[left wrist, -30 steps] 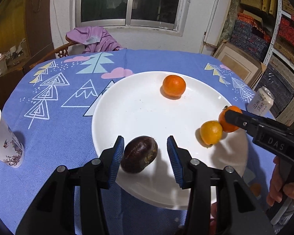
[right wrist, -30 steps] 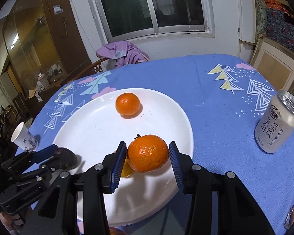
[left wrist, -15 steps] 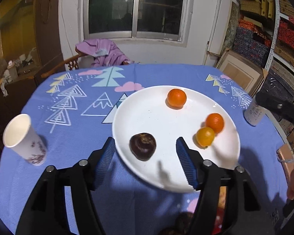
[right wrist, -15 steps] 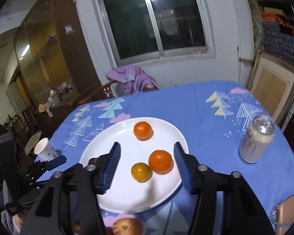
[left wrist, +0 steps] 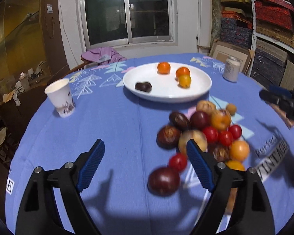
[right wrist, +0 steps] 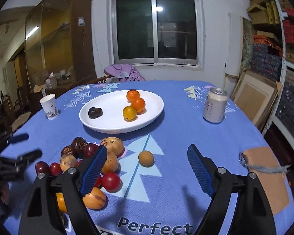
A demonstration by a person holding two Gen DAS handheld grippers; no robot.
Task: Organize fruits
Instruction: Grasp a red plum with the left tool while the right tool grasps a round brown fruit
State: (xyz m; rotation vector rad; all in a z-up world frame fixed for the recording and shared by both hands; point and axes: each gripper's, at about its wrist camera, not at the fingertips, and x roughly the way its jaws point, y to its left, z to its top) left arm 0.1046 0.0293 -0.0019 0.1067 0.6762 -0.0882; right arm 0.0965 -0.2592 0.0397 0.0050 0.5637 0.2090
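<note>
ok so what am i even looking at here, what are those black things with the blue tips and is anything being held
Those are two hand-held claws, one in each of a person's hands, each with a camera looking along its two fingers. One picture comes from the left claw, the other from the right claw. Both claws are opening with nothing between their blue pads.

On the blue patterned tablecloth sits a round white plate holding two orange tangerines, a yellow-orange fruit and a dark brown fruit. Nearer the cameras lies a loose pile of red, brown and orange fruits. A white paper cup and a pale drink can stand beside the plate.
</note>
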